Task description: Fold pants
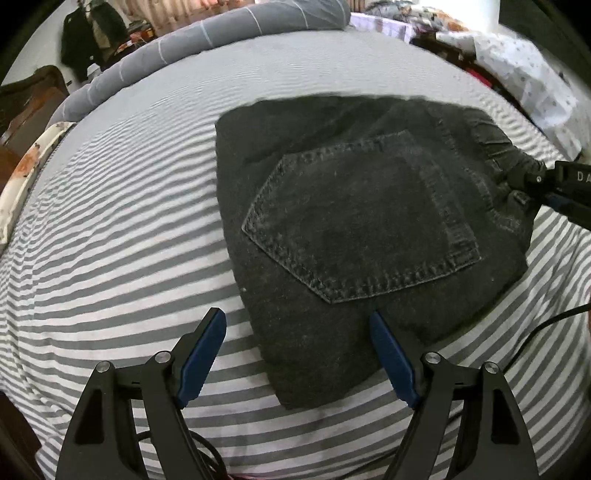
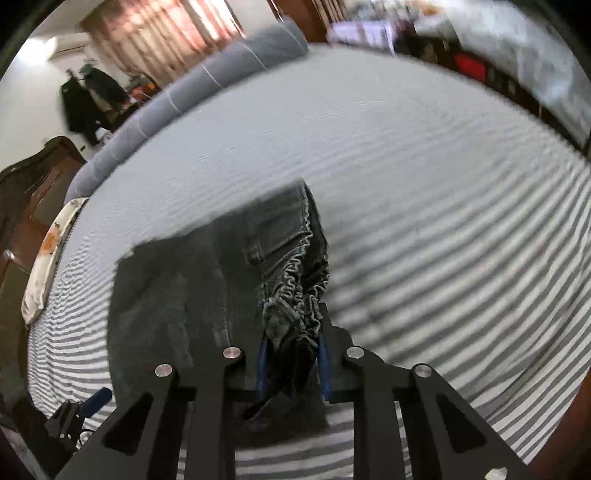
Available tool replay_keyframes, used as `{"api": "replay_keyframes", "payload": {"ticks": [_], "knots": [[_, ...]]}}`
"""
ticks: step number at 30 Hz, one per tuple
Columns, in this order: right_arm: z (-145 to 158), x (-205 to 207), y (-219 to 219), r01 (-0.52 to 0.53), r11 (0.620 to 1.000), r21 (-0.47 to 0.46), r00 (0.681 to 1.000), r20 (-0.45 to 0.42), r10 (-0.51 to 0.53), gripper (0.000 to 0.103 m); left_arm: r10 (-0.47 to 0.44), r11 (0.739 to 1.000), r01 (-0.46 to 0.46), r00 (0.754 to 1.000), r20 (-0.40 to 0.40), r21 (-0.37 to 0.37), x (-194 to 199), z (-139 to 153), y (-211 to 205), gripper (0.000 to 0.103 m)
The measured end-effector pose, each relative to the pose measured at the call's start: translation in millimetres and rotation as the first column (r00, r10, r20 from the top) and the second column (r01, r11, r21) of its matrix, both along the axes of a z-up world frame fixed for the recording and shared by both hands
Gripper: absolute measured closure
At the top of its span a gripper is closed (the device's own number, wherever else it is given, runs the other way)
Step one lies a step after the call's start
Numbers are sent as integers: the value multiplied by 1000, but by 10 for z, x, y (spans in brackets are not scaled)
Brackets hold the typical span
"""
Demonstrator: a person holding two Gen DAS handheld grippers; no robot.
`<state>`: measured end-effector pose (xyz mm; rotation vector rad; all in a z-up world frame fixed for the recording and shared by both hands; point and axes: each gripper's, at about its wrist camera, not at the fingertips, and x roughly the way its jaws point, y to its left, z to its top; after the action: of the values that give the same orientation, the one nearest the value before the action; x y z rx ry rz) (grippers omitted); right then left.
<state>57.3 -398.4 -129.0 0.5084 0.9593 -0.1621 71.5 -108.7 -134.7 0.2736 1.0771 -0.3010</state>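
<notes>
The right wrist view is motion-blurred, smearing the folded dark grey denim pants. Their gathered waistband hides the right gripper pads. In the left view that gripper runs off the right edge.

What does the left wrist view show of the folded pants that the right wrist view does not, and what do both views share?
Only the left wrist view shows the back pocket with its stitching, and the left hand-held gripper open above the pants' near edge. Only the right wrist view shows the gathered waistband pinched between the right hand-held gripper fingers. Both show the dark pants lying folded on the striped bedsheet, with the grey rolled duvet beyond.
</notes>
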Motion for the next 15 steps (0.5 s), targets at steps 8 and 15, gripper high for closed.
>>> {"api": "replay_keyframes", "payload": {"ticks": [8, 15], "knots": [[-57, -77, -104, 26, 999, 22, 999, -22, -26, 48, 59, 996, -60, 998, -22, -61, 119, 30, 185, 21], [-86, -252, -116, 32, 992, 120, 999, -14, -30, 43, 44, 996, -39, 997, 58, -75, 350, 286, 128, 21]]}}
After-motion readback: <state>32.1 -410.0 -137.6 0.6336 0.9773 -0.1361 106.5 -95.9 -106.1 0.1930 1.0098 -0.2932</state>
